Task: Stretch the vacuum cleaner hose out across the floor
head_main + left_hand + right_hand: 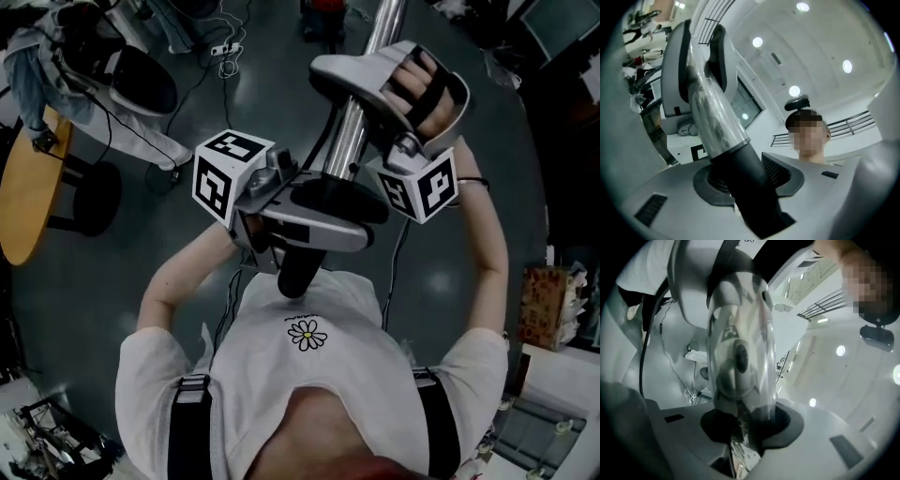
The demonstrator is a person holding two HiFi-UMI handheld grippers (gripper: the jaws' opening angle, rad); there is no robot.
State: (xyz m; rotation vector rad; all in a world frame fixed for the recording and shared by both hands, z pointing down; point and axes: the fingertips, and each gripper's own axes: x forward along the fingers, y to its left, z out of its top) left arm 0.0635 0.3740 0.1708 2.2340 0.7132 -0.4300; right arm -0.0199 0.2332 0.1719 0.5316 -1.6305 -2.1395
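Note:
The vacuum cleaner's chrome tube [354, 141] stands raised in front of my chest, with a black cuff [302, 267] at its near end. My left gripper [328, 217] is shut on the black cuff [745, 173], which runs down through the notch between its jaws. Higher up, my right gripper [352, 94] is shut on the chrome tube [740, 348]. In the left gripper view the right gripper [701, 51] wraps the tube [712, 117] above. The flexible hose itself is hidden in every view.
Below lies dark grey floor. A round wooden table [28, 187], a black stool [94, 197] and a chair [141, 80] stand at the left. Loose cables and a power strip [225, 52] lie at the top. A cardboard box [544, 305] stands at the right.

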